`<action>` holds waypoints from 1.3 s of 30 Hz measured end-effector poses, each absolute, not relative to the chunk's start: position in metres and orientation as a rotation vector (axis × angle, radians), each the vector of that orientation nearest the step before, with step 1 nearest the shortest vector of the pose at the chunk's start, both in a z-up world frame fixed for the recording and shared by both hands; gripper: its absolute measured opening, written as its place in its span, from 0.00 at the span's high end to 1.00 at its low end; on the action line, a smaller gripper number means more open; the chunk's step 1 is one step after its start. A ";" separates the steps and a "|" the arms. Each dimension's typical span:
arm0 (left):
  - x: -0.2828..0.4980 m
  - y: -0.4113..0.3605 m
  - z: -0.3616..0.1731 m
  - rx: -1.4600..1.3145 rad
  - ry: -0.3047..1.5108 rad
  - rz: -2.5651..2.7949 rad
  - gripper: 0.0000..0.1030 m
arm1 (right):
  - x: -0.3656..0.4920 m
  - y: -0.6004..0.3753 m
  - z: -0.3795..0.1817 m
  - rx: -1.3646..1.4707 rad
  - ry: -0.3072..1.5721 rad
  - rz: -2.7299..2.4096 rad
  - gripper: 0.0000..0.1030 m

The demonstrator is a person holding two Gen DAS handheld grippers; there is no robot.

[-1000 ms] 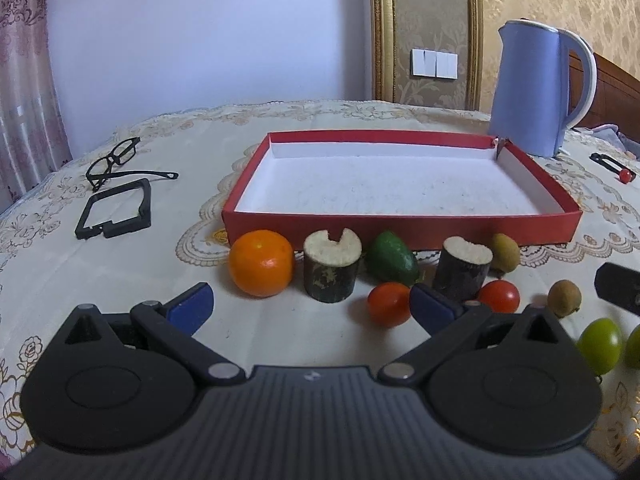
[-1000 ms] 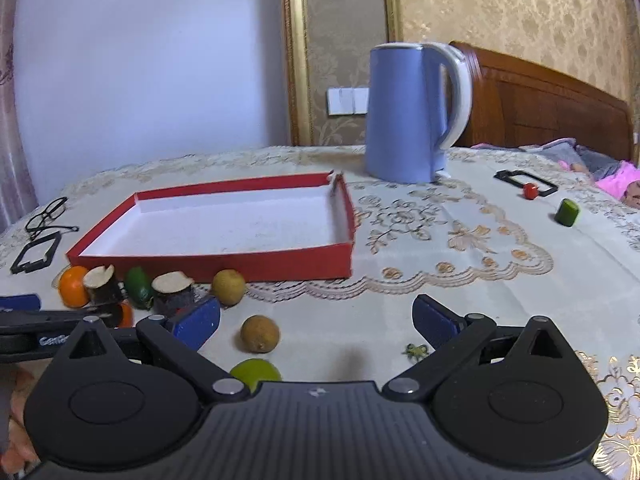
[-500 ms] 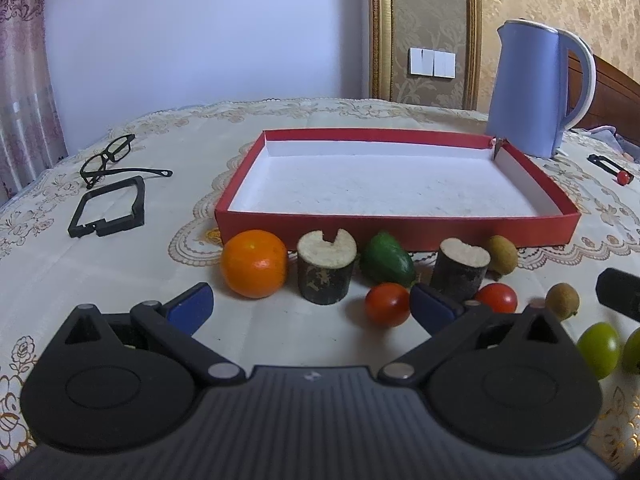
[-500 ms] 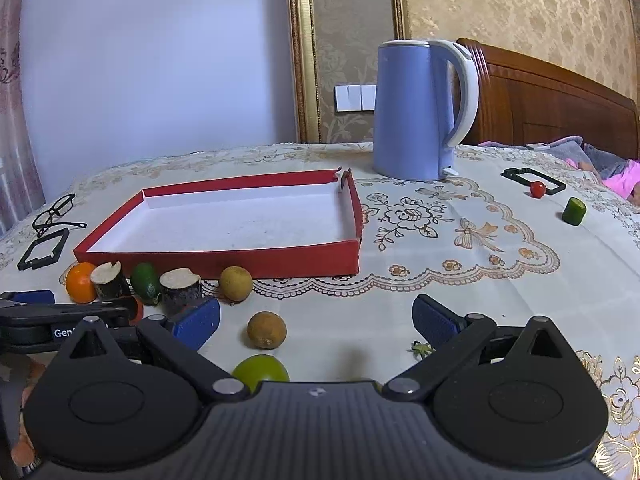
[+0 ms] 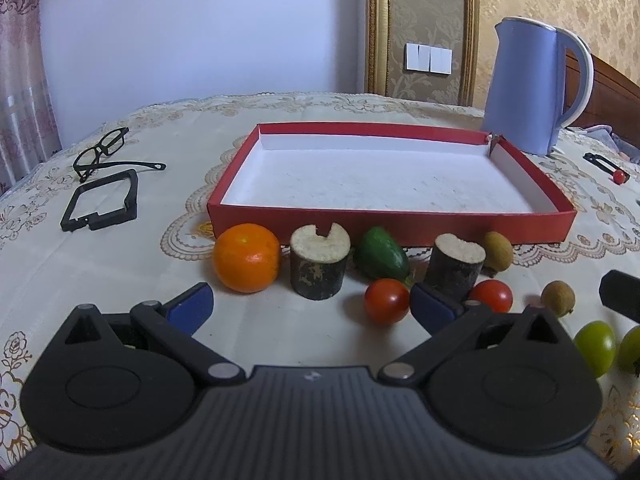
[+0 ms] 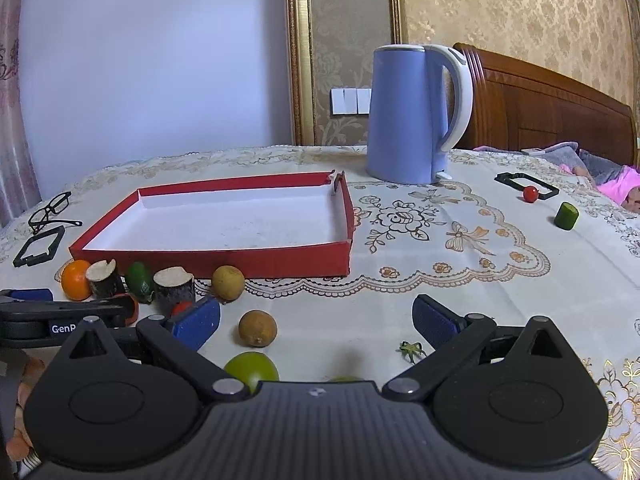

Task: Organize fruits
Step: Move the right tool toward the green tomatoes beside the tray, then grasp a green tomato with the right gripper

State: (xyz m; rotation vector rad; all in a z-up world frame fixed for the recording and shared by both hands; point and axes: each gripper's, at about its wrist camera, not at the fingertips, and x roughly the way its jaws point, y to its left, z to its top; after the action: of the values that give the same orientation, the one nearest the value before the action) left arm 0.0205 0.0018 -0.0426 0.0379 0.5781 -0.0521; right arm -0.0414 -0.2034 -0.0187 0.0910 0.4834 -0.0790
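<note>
Cream embroidered cloth (image 5: 328, 136) covers the table. From the left wrist, the left gripper (image 5: 310, 300) hangs spread and empty near a row — orange (image 5: 246, 257), two stumps, a green fruit, tomatoes (image 5: 387, 301) — along the near wall of the red tray (image 5: 392, 222). From the right wrist, the right gripper (image 6: 316, 318) is likewise splayed — a brown fruit (image 6: 257, 328) and green one (image 6: 251, 369) between its fingers, kettle (image 6: 408, 114) far behind.

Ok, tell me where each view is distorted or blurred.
Left wrist view: fisheye bends the red tray edges and leans the kettle; the fruit stays sharp. Right wrist view: the gold wall trim bows, and a green fruit at the gripper body looks soft.
</note>
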 end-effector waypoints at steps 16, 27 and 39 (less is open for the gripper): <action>0.022 0.006 -0.045 0.018 0.590 -0.089 0.00 | -0.051 -0.214 -0.019 0.084 0.481 -0.112 0.00; 0.023 0.006 -0.045 0.003 0.604 -0.092 0.00 | -0.058 -0.222 -0.015 0.098 0.465 -0.125 0.00; 0.026 0.011 -0.047 0.019 0.583 -0.137 0.00 | -0.077 -0.232 -0.033 0.053 0.528 -0.082 0.00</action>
State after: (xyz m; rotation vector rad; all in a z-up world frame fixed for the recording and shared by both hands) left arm 0.0260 0.0109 -0.0469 0.0194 0.5831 -0.1375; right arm -0.0766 -0.2325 -0.0325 0.0529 0.5277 -0.0822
